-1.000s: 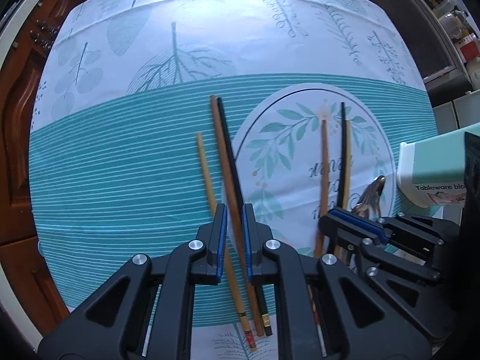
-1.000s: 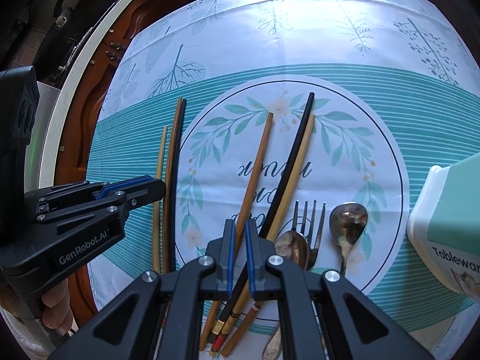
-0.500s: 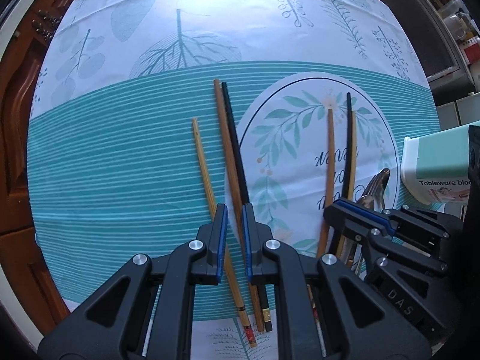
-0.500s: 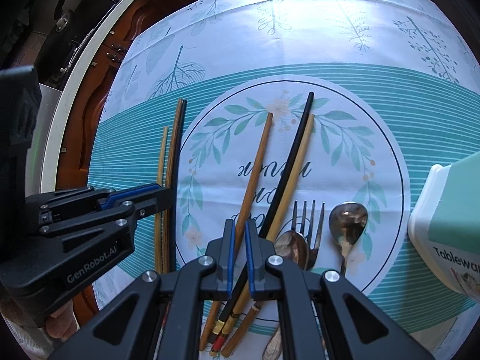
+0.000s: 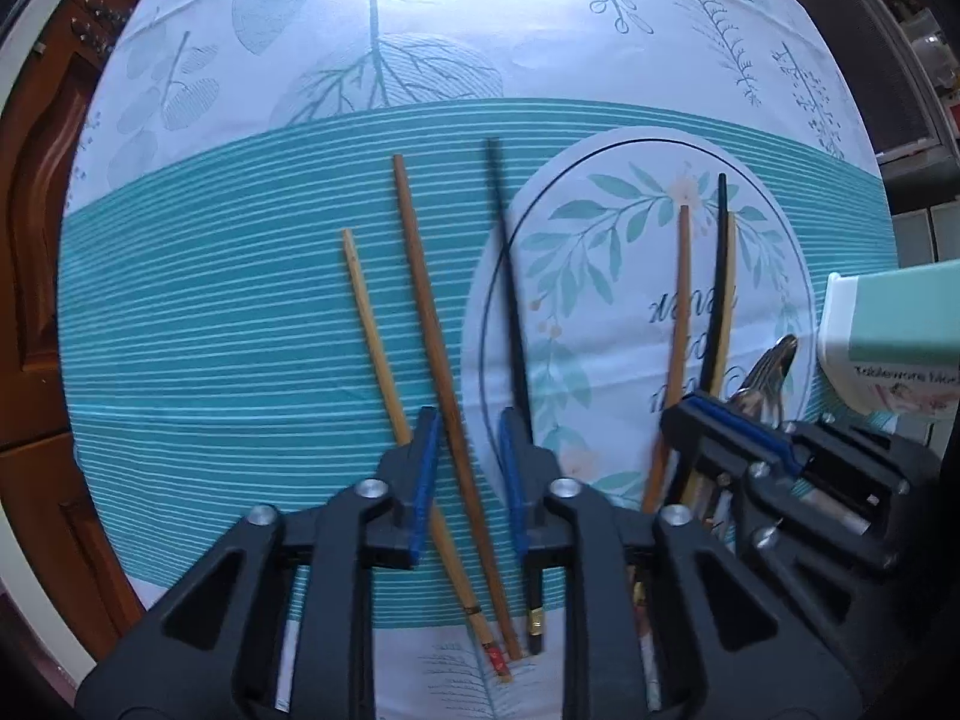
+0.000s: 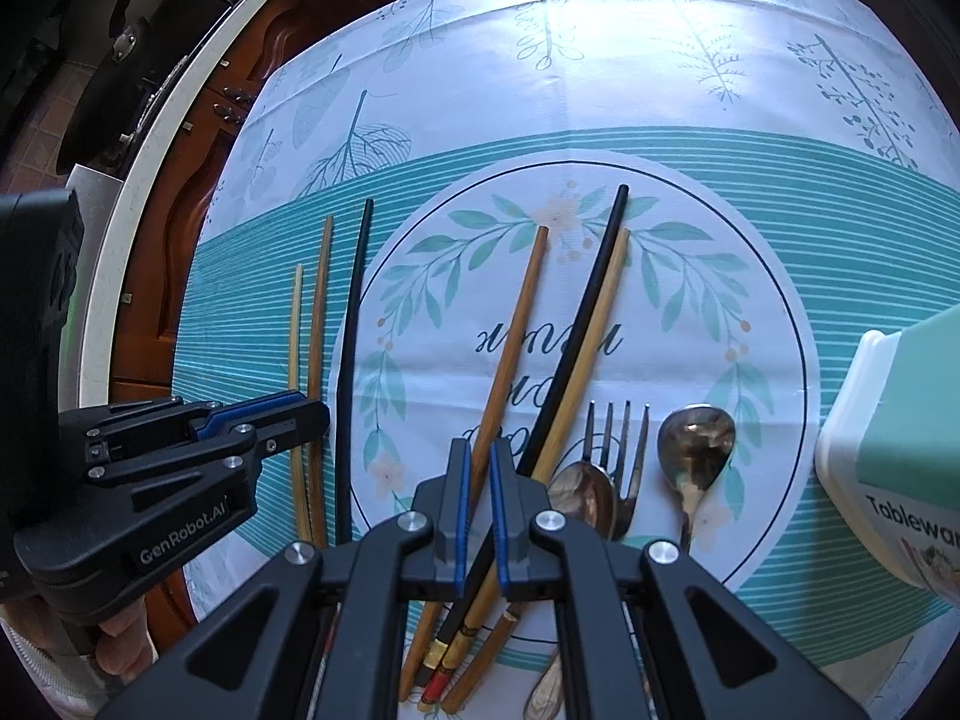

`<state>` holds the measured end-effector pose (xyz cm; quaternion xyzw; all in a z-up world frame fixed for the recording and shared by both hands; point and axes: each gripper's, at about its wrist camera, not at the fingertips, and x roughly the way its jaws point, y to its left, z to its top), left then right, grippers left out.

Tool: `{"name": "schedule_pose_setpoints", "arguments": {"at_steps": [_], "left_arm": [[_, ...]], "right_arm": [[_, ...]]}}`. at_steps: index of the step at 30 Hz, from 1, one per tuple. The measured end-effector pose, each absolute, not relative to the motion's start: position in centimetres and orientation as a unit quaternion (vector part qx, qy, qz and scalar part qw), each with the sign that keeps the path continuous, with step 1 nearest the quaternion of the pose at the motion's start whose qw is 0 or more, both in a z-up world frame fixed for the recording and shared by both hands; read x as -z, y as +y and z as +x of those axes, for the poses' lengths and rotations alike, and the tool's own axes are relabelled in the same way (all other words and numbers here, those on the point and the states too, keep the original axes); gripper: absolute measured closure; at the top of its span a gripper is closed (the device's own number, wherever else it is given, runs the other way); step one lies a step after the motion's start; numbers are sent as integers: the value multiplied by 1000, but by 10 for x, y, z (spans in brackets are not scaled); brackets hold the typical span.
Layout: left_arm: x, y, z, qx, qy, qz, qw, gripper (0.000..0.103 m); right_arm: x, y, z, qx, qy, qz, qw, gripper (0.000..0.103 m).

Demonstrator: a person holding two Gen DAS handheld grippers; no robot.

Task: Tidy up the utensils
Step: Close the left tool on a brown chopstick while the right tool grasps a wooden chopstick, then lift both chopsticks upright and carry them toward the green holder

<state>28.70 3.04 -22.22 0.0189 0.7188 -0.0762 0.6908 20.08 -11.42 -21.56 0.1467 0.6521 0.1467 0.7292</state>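
A teal and white leaf-printed cloth [image 5: 240, 360] covers the counter, and the utensils lie on it in two loose groups. On the striped teal band to the left lie three chopsticks: a short pale bamboo chopstick [image 5: 375, 342], a longer brown wooden chopstick [image 5: 429, 312] beside it, and a black chopstick [image 5: 510, 300] fanned away from the brown one, its tip blurred.

The left gripper [image 5: 465, 474] points straight down over them. Its jaws have just been opening and now stand apart, released, with the brown wooden chopstick lying between them untouched by either blue pad; the black one runs just behind the right-hand pad.

On the round white medallion [image 6: 750, 312] in the cloth's middle lies the second group: a reddish-brown chopstick [image 6: 516, 324], a second black chopstick [image 6: 588, 300] and a tan chopstick [image 6: 600, 324] pressed side by side, then a steel fork [image 6: 618, 444] with a dark steel spoon [image 6: 585, 495] overlapping its handle, and another steel spoon [image 6: 696, 450] apart to the right.

The right gripper [image 6: 477, 510] hangs over the reddish-brown chopstick, its jaws clenched nearly together; whether the pads actually pinch the stick I cannot tell.

A mint-green and white tableware box [image 6: 900, 438] stands at the cloth's right edge.
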Motion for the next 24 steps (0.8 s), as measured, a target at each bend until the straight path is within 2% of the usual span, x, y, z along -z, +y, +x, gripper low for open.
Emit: {"name": "schedule_pose_setpoints", "arguments": {"at_steps": [1,2,6,7,8,16,19,24], "left_arm": [[223,27,287,79,720,19,689,70],[223,23,287,80,720,23,689,69],[222,15,284,64,713,45,697,72],[221,14,283,58,709,53,701,79],[219,14,279,58,705,51,705,99],[202,37,253,85,674,-5,734,99],[196,40,237,91,665,-12,741,99],[189,53,221,94,662,-44,742,99]], "right_arm": [[215,-113,201,-146,653,144,729,98],[215,-112,202,-144,655,139,729,98],[213,-102,203,-136,660,116,730,98],[213,-101,204,-135,661,111,730,98],[212,-98,205,-132,662,107,730,97],[219,-112,211,-130,673,165,709,99],[218,-121,207,-142,662,203,707,103],[211,-127,196,-142,650,202,719,103]]}}
